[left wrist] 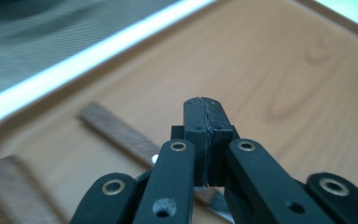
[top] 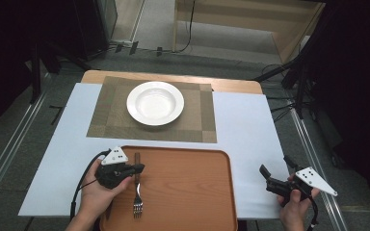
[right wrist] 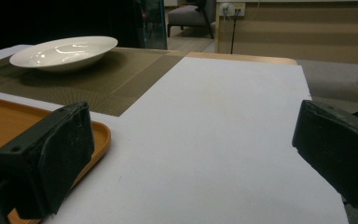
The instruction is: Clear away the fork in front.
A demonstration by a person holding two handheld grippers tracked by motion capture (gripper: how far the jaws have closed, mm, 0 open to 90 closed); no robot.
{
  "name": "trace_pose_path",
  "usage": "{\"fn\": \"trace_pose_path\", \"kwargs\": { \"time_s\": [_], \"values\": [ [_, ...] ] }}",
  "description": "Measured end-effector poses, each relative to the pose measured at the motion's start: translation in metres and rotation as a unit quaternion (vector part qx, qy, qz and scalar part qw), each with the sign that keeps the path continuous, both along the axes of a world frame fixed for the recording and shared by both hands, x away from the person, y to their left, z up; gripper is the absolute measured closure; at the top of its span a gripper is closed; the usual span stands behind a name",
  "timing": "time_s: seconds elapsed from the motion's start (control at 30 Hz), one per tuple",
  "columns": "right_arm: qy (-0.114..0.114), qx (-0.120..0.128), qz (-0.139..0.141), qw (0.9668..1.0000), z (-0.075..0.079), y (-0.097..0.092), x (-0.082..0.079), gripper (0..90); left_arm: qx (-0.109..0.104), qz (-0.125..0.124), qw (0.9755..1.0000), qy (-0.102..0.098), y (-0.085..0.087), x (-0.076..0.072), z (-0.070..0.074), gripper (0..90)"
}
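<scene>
A fork (top: 137,196) with a dark handle lies lengthwise on the left part of the wooden tray (top: 188,192), tines toward me. My left gripper (top: 138,168) lies level across the fork's neck, pointing right. In the left gripper view its jaws (left wrist: 207,121) are shut pad to pad, and the fork's handle (left wrist: 114,129) runs beneath them. Whether they pinch the fork is hidden. My right gripper (top: 274,164) hovers over the white table cover right of the tray; its fingers (right wrist: 51,158) stand wide open with nothing between them.
A white deep plate (top: 155,102) sits on a brown woven placemat (top: 200,122) beyond the tray. The white cover (top: 250,130) spans the table, whose wooden far edge (top: 231,85) shows behind. The plate (right wrist: 63,50) and the tray corner (right wrist: 100,133) lie left of the right gripper.
</scene>
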State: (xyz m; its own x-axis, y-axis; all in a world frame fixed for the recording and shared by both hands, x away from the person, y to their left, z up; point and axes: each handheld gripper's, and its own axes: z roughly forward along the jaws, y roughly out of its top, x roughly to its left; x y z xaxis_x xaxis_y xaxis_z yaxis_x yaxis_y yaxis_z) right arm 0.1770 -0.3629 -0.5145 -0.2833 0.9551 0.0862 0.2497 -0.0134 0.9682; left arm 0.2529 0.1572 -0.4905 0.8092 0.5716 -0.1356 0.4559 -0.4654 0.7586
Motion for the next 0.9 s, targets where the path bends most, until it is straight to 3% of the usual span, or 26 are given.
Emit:
{"fn": "trace_pose_path", "kwargs": {
  "time_s": [0.17, 0.37, 0.53, 0.73, 0.9],
  "values": [
    [-0.005, -0.005, -0.003, 1.0000, 0.001, -0.002, -0.002, 0.0, 0.038, -0.030, 0.9988, -0.001, -0.017, -0.009, -0.004, 89.1],
    [-0.005, -0.010, -0.005, 0.9999, 0.000, -0.004, -0.002, 0.0, 0.068, -0.043, 0.9967, 0.000, -0.025, -0.012, -0.008, 89.1],
    [-0.003, -0.012, -0.004, 0.9999, -0.001, -0.003, -0.002, 0.0, 0.078, -0.038, 0.9962, 0.003, -0.022, -0.011, -0.011, 89.1],
    [-0.004, -0.016, -0.002, 0.9999, -0.002, -0.002, -0.001, 0.0, 0.068, -0.029, 0.9971, 0.014, -0.015, -0.007, -0.012, 89.1],
    [-0.003, -0.009, -0.004, 0.9999, -0.003, -0.004, -0.002, 0.0, 0.073, -0.024, 0.9969, 0.019, -0.012, -0.006, -0.014, 89.1]
  ]
}}
